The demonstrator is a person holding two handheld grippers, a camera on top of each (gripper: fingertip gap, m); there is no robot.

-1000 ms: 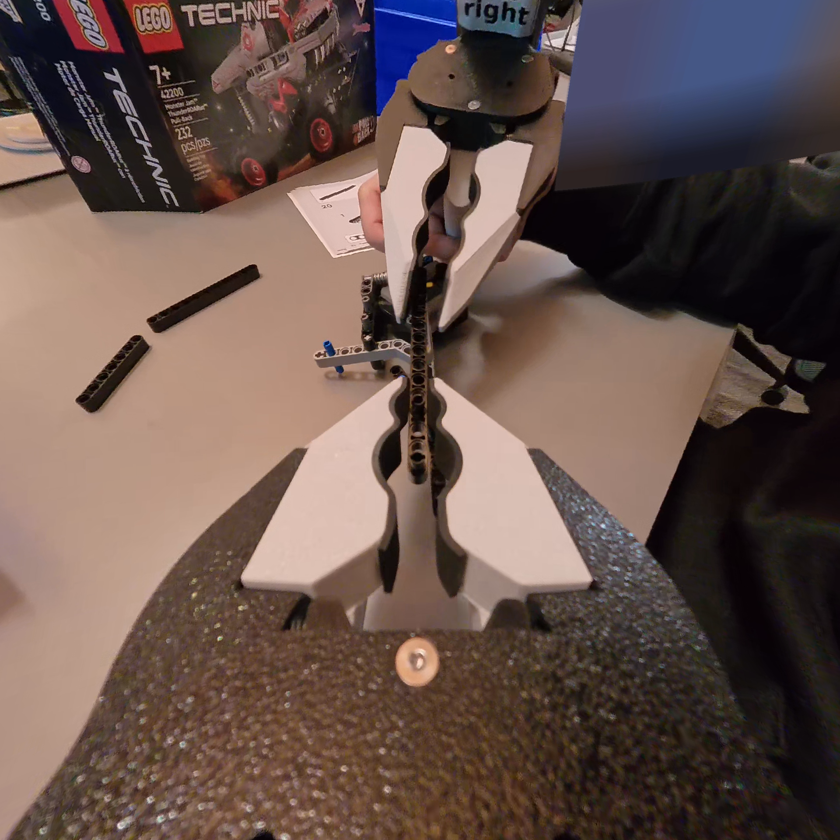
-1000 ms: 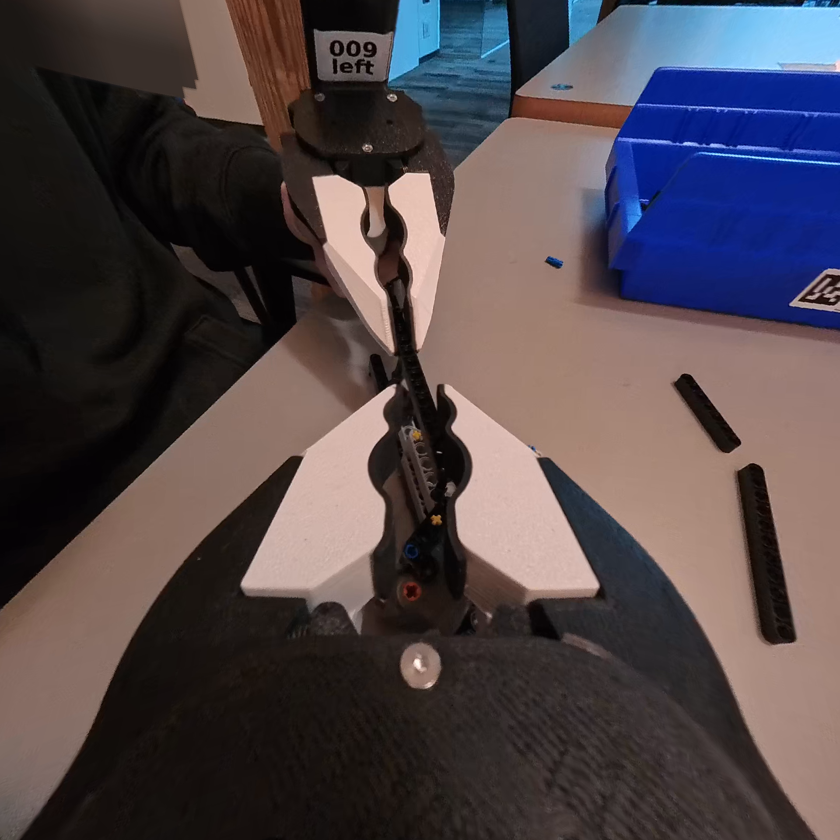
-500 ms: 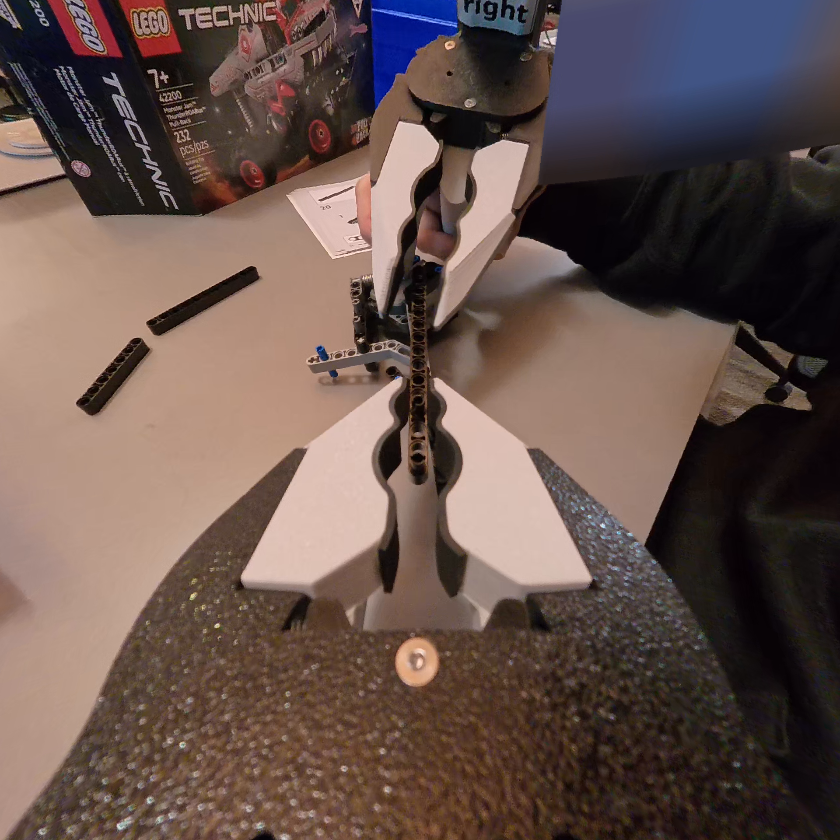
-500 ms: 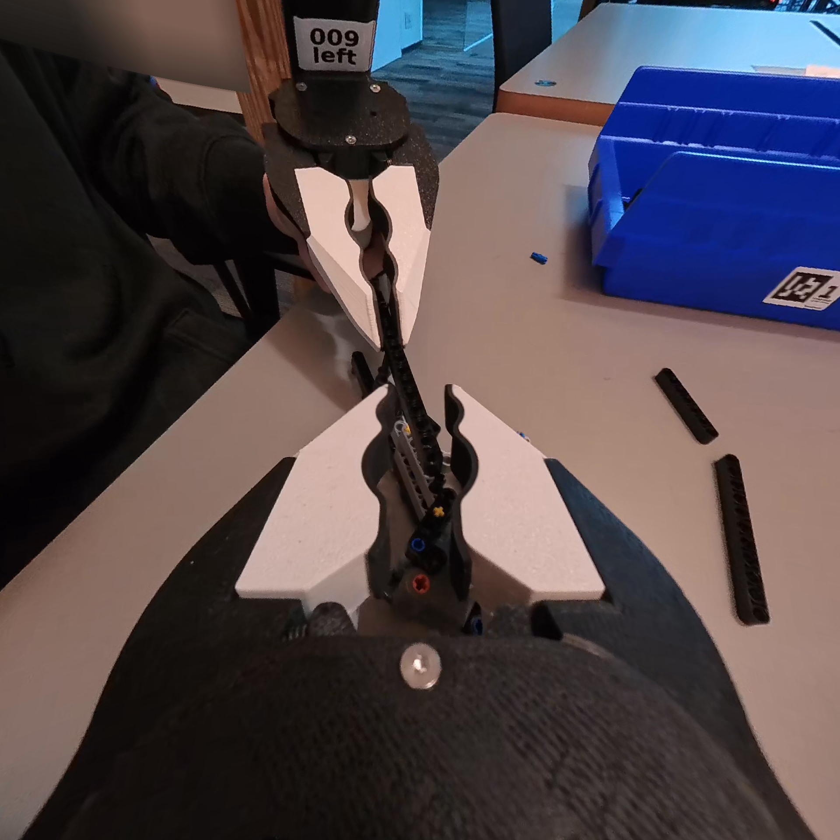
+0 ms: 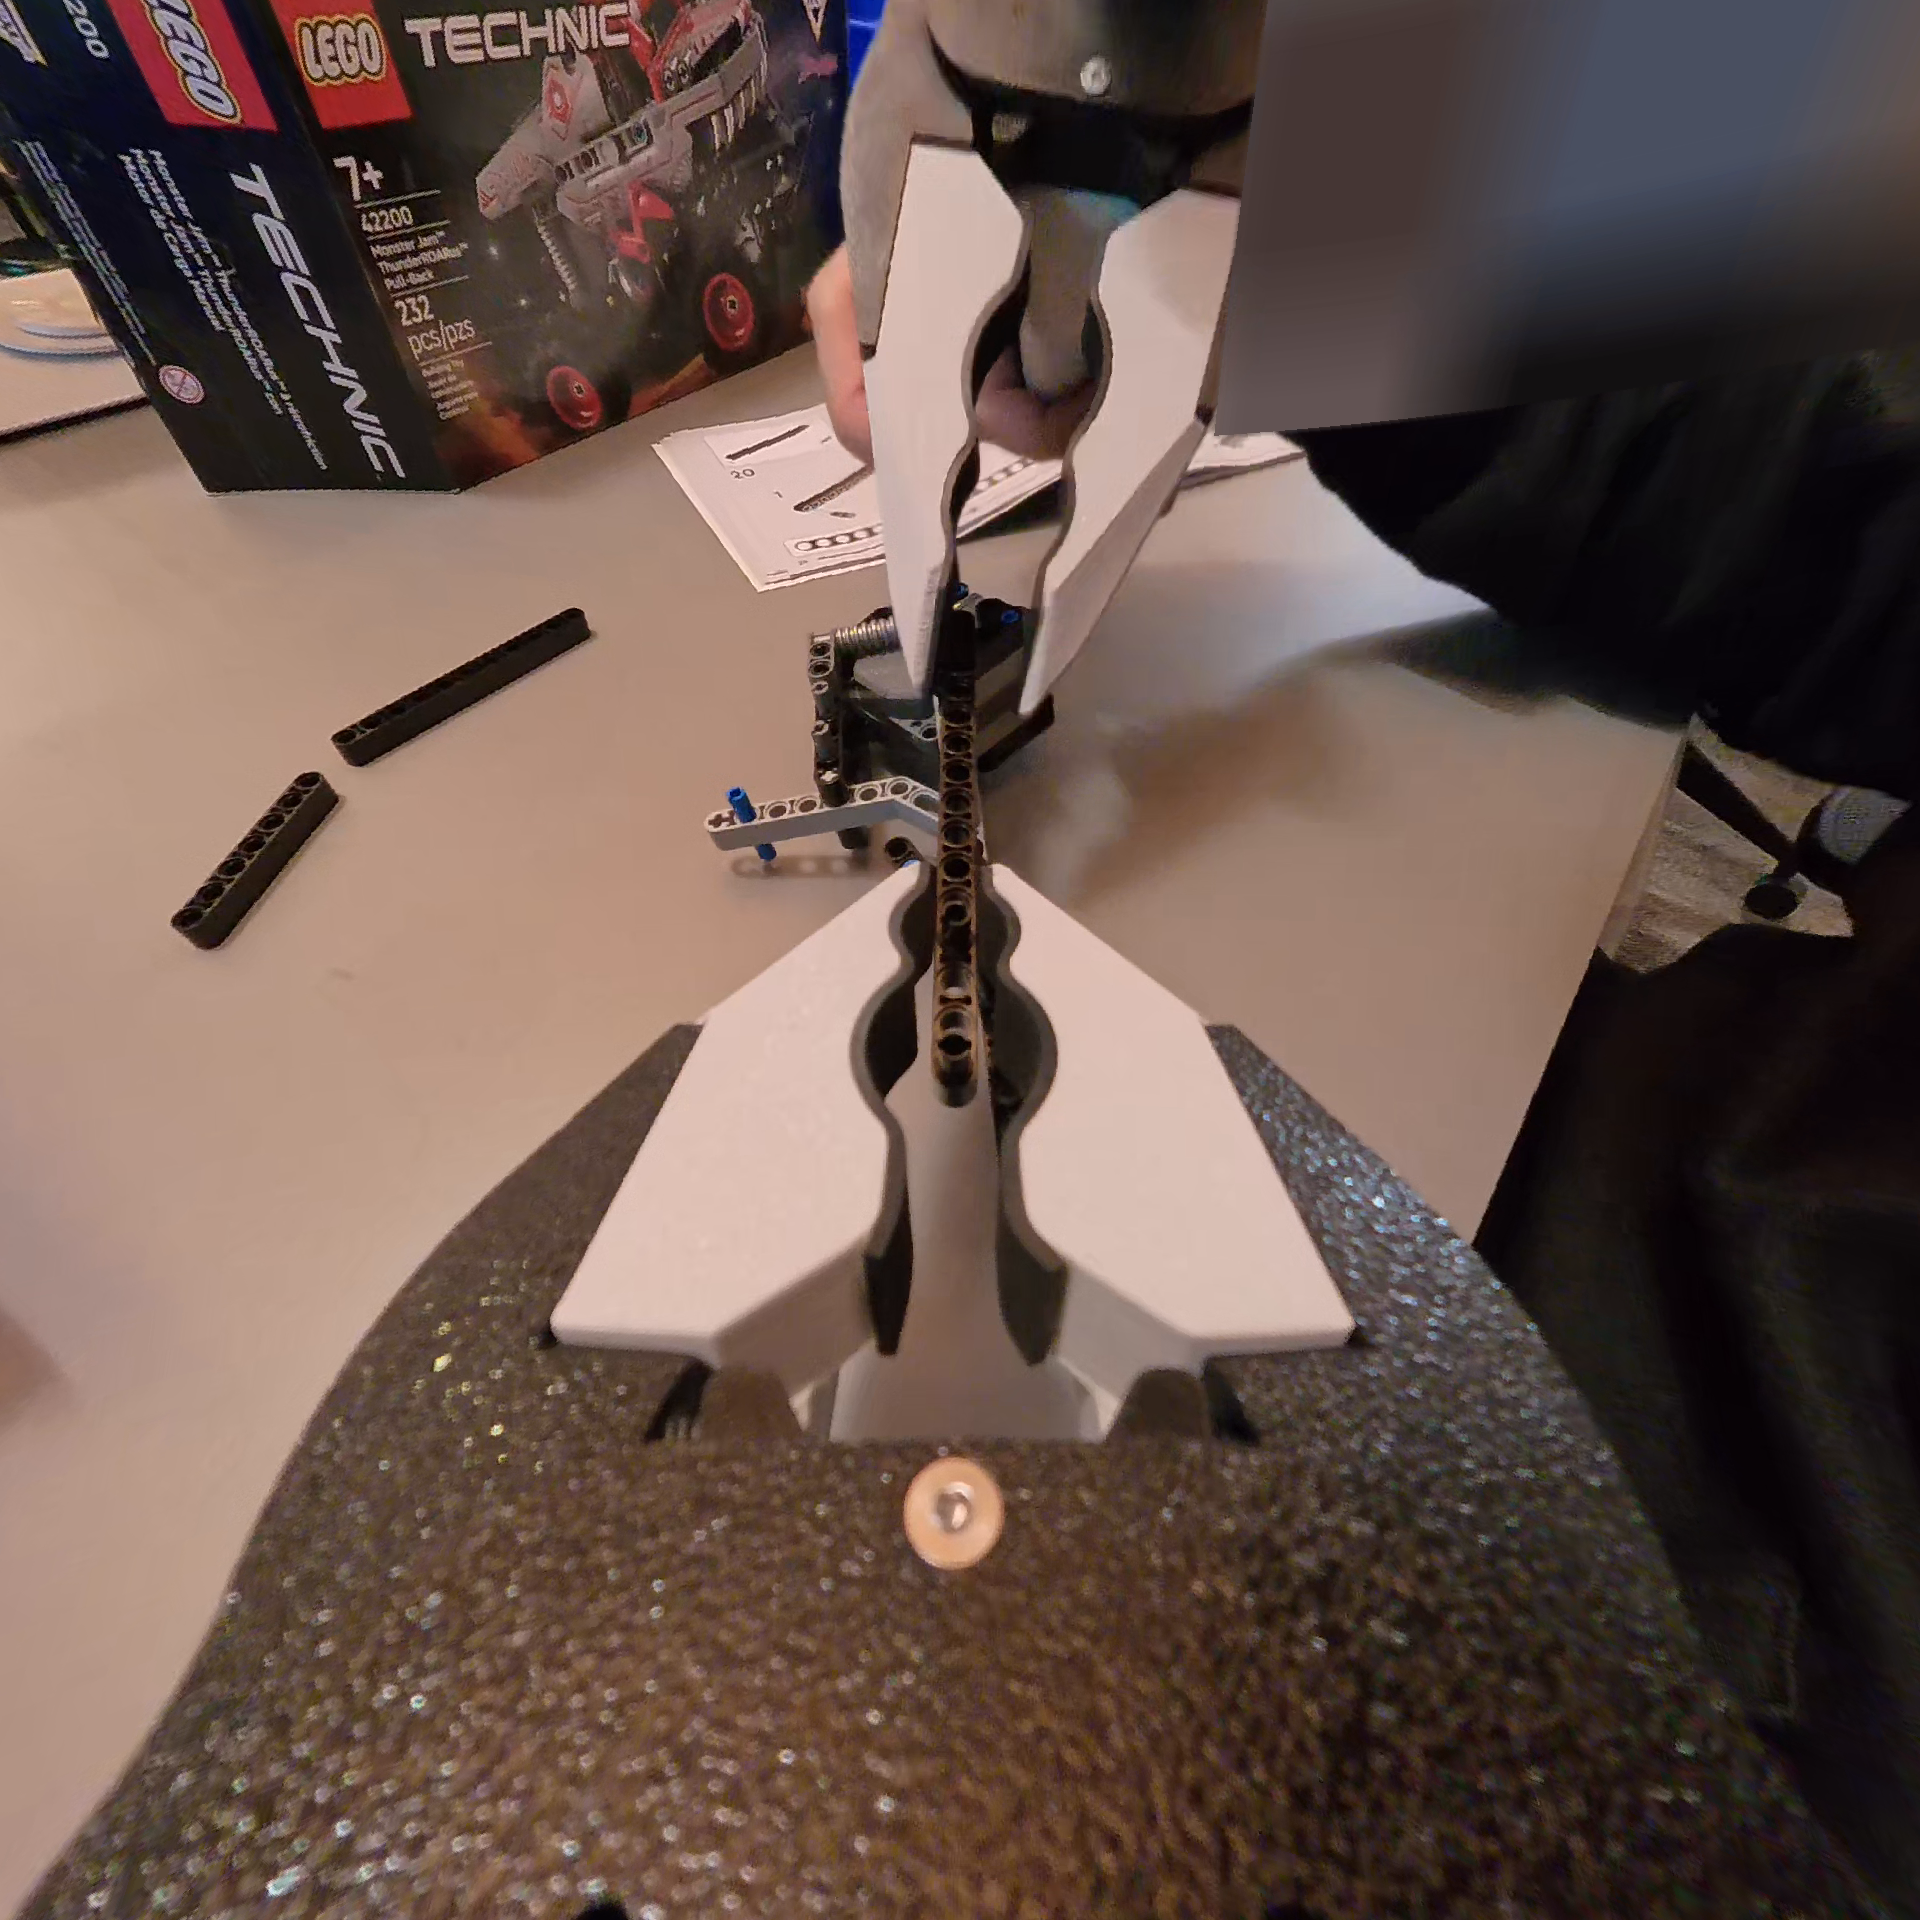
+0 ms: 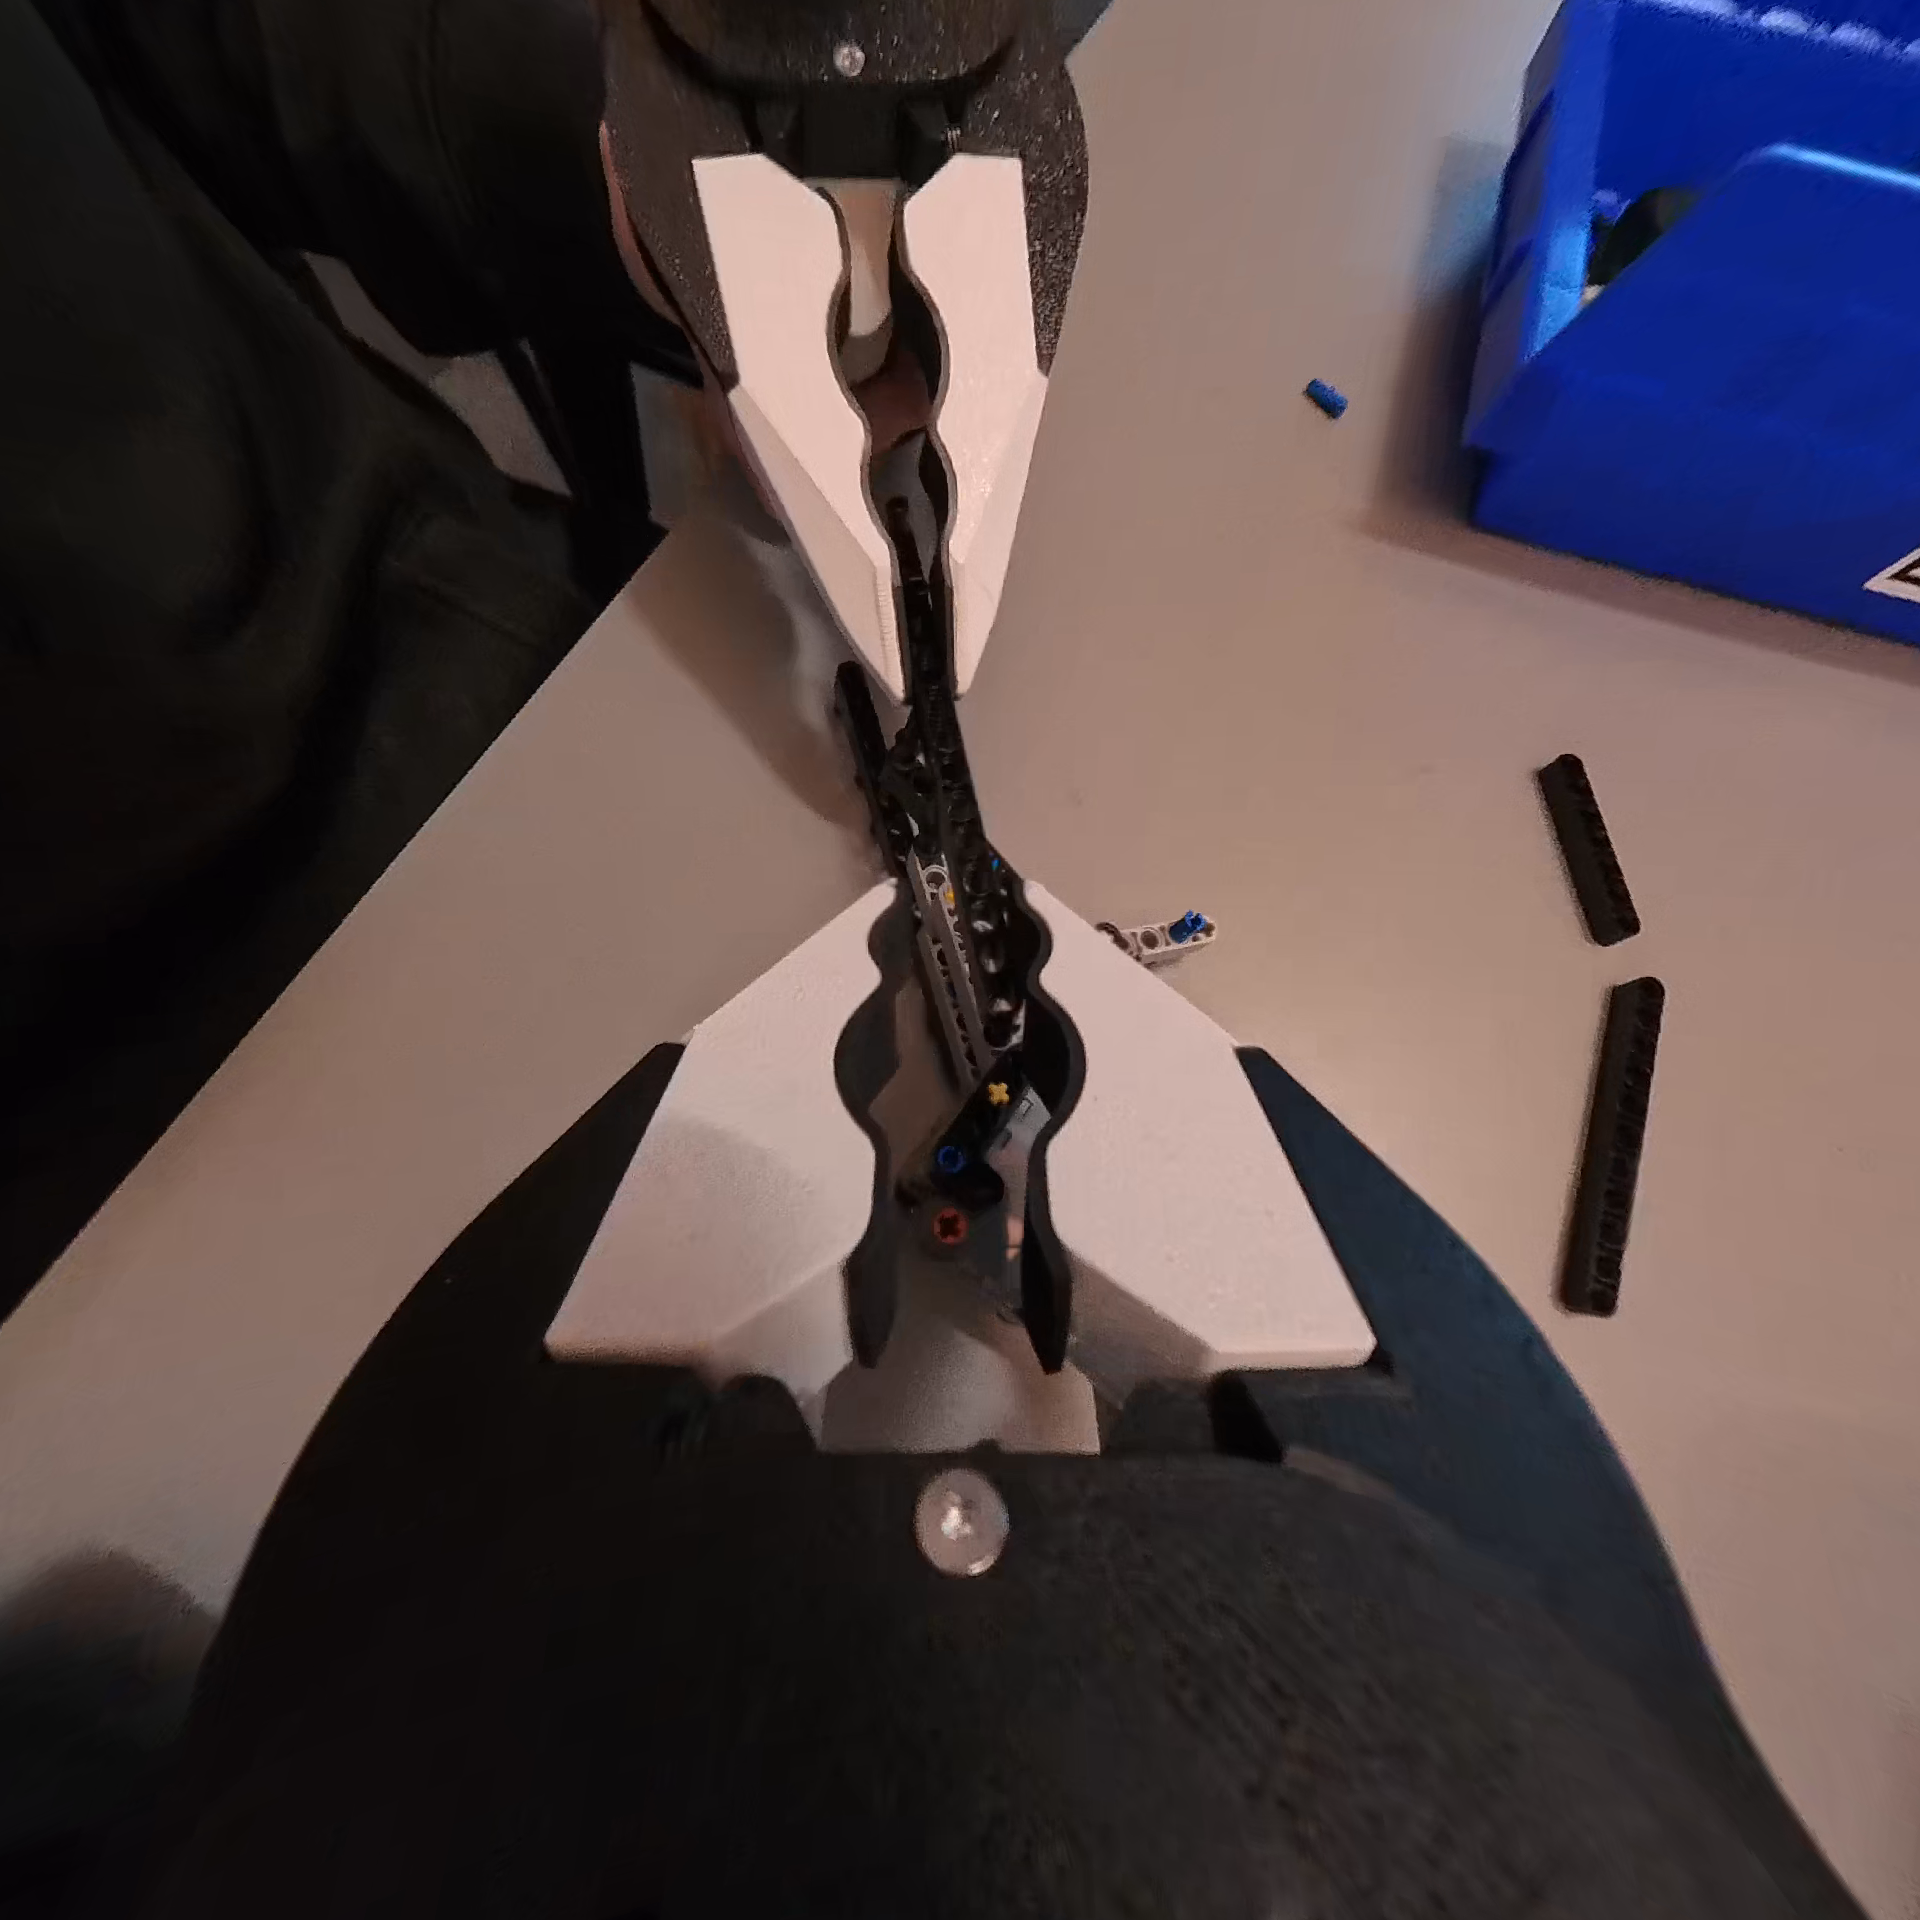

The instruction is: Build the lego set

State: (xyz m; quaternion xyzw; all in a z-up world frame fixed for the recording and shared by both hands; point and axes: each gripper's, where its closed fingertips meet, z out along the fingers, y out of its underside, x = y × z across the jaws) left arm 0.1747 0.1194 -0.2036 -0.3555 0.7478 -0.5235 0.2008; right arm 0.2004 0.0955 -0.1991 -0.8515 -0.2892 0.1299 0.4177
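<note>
Left wrist view: the left gripper (image 5: 951, 935), lower centre, is clamped on a long black beam (image 5: 956, 831), whose long axis runs straight up the frame toward the assembly (image 5: 894, 707) at centre. The right gripper (image 5: 982, 644) has dropped closer from the top, its fingers parted and straddling the assembly. That suggests the beam is being pressed on. Two spare beams (image 5: 457, 686) lie at left by the box (image 5: 416, 239).

Right wrist view: the right gripper (image 6: 961, 935) has loosened since a second ago; the assembly (image 6: 966, 1049) sits between its parted fingers, firm grip unclear. The beam (image 6: 925, 644) points up-frame, slightly left, into the closed left gripper (image 6: 925, 665). A blue bin (image 6: 1714, 364) sits upper right
</note>
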